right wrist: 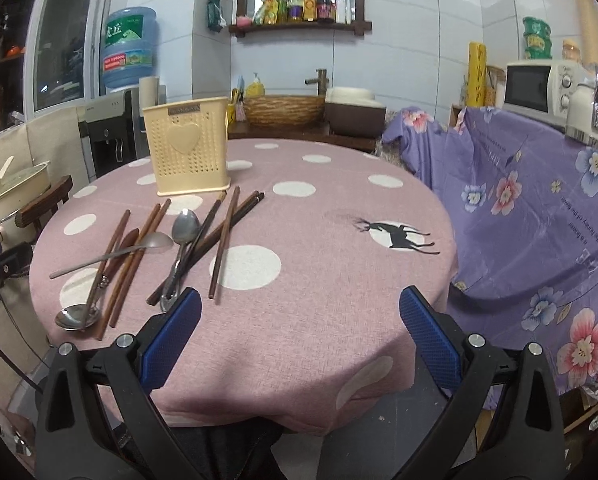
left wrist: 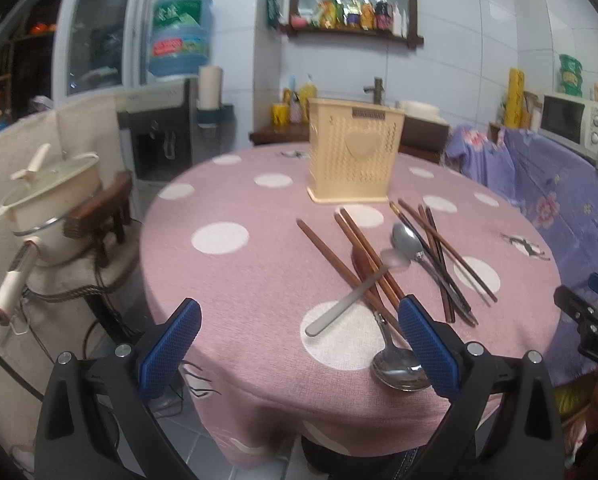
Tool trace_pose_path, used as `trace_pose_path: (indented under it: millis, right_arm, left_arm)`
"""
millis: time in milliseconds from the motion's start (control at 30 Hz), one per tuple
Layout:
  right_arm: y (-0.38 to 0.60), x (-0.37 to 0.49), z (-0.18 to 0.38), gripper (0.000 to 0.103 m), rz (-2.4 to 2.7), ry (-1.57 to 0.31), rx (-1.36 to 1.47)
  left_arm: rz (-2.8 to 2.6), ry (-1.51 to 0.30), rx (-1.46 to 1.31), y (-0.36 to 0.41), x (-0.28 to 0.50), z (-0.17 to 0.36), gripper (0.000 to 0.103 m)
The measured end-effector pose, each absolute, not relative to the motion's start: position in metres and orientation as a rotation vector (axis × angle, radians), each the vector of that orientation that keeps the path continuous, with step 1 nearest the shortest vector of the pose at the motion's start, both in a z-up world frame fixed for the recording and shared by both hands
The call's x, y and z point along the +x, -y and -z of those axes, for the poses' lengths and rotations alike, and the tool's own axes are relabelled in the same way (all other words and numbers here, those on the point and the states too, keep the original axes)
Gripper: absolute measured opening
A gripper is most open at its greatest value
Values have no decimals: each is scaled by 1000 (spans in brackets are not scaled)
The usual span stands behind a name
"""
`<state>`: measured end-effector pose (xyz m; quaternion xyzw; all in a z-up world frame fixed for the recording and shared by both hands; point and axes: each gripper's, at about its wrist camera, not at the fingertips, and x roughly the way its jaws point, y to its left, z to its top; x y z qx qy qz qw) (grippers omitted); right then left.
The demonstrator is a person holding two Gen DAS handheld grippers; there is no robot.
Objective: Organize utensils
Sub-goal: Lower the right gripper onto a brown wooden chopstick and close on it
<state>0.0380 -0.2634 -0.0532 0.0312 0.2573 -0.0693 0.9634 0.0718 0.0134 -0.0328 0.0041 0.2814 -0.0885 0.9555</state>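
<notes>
Two wide-open, empty hand-held grippers before three spoons, one holder.

The left claw gapes wide and empty at the bottom of the frame, over the near edge of the round worktop in pink cloth with white dots. Right of centre lie brown wooden chopsticks crossed with steel spoons. Beyond them, at upper centre, stands the upright cream perforated plastic utensil holder.
</notes>
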Motion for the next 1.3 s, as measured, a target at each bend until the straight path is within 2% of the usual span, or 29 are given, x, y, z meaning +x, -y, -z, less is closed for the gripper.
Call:
trace_pose_path:
  millis: [133, 167, 333, 600, 867, 933, 1067, 1300]
  right_arm:
    - [265, 60, 53, 98, 99, -562, 67]
    - [265, 66, 52, 98, 85, -571, 68]
    - [263, 100, 47, 98, 29, -611, 63]
    - [254, 168, 43, 70, -64, -704, 42]
    - [245, 250, 45, 40, -183, -818, 44]
    - [246, 272, 46, 37, -212, -851, 65]
    - [246, 308, 48, 25, -214, -898, 86]
    - [237, 349, 56, 16, -197, -973, 88]
  left_arm:
    - [222, -659, -19, -15, 95, 38, 88]
    - [231, -678, -27, -16, 102, 38, 84]
    - [240, -709, -26, -18, 130, 31, 72]
    - [266, -814, 14, -5, 179, 32, 54]
    - [286, -956, -38, -3, 219, 48, 41]
    - [287, -983, -56, -5, 226, 51, 39]
    - [273, -1002, -52, -2, 235, 53, 38]
    - [256, -1022, -35, 4, 246, 56, 38]
